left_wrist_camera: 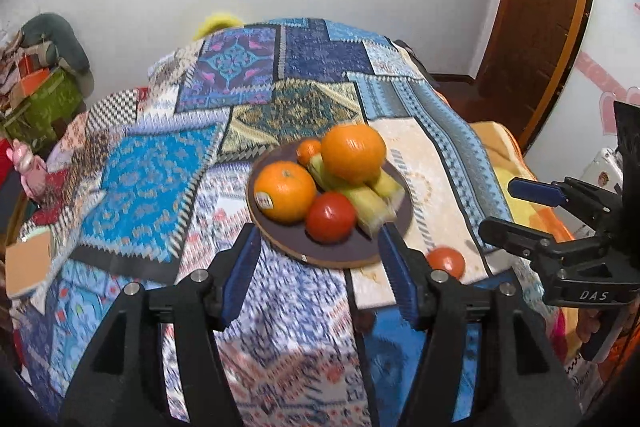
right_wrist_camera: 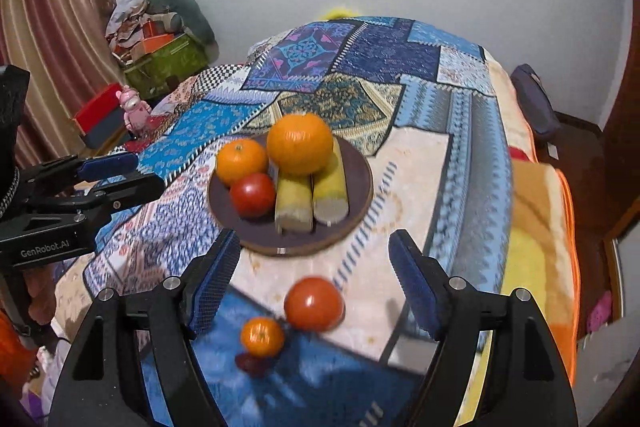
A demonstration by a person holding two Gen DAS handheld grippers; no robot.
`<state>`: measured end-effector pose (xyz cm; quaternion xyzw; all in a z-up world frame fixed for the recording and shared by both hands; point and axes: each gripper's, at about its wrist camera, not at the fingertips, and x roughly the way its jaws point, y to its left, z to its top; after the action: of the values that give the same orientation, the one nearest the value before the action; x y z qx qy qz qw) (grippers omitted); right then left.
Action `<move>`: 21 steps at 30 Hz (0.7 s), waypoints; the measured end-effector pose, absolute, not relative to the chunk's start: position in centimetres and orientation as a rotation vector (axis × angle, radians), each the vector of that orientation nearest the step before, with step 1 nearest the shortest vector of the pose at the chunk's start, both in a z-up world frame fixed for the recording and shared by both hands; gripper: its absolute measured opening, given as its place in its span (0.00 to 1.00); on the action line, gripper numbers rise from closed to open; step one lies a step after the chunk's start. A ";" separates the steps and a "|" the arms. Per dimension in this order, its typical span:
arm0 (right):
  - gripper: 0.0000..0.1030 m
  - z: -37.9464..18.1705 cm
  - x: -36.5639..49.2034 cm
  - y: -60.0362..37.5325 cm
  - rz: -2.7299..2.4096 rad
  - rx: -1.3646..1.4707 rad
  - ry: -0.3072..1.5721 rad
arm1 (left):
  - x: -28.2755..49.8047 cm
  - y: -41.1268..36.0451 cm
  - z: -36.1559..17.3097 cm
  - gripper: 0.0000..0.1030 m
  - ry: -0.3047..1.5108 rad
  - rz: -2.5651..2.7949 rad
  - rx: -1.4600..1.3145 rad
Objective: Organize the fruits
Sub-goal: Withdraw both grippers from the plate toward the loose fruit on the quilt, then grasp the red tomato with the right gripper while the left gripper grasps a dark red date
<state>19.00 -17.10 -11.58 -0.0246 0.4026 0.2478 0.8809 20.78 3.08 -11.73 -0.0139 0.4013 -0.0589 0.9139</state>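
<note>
Small mandarin (right_wrist_camera: 262,336) and loose tomato (right_wrist_camera: 314,303) between parted fingers of right gripper (right_wrist_camera: 314,277), holding nothing. Beyond its tips, dark plate (right_wrist_camera: 360,203) with 2 oranges, 1 tomato, 2 corn pieces (right_wrist_camera: 312,195). Left gripper (left_wrist_camera: 318,259) spread apart too, bare, tips flanking plate's near rim.
</note>
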 end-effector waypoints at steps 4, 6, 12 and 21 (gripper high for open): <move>0.72 -12.4 17.5 -17.7 0.503 -0.036 0.860 | 19.4 2.6 -13.1 0.59 0.864 -0.120 -0.038; 0.72 -12.7 16.8 -18.0 0.499 -0.035 0.866 | 18.9 2.5 -13.9 0.59 0.884 -0.119 -0.046; 0.72 -14.3 15.8 -18.2 0.492 -0.025 0.903 | 18.0 1.5 -16.4 0.59 0.940 -0.138 -0.052; 0.69 -16.9 16.5 -17.8 0.495 -0.002 0.973 | 18.7 0.5 -19.8 0.43 1.019 -0.179 -0.066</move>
<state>16.48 -17.80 -16.85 -0.0008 0.4628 0.2352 0.8547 18.69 0.54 -19.78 -0.0316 0.4871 -0.0853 0.8686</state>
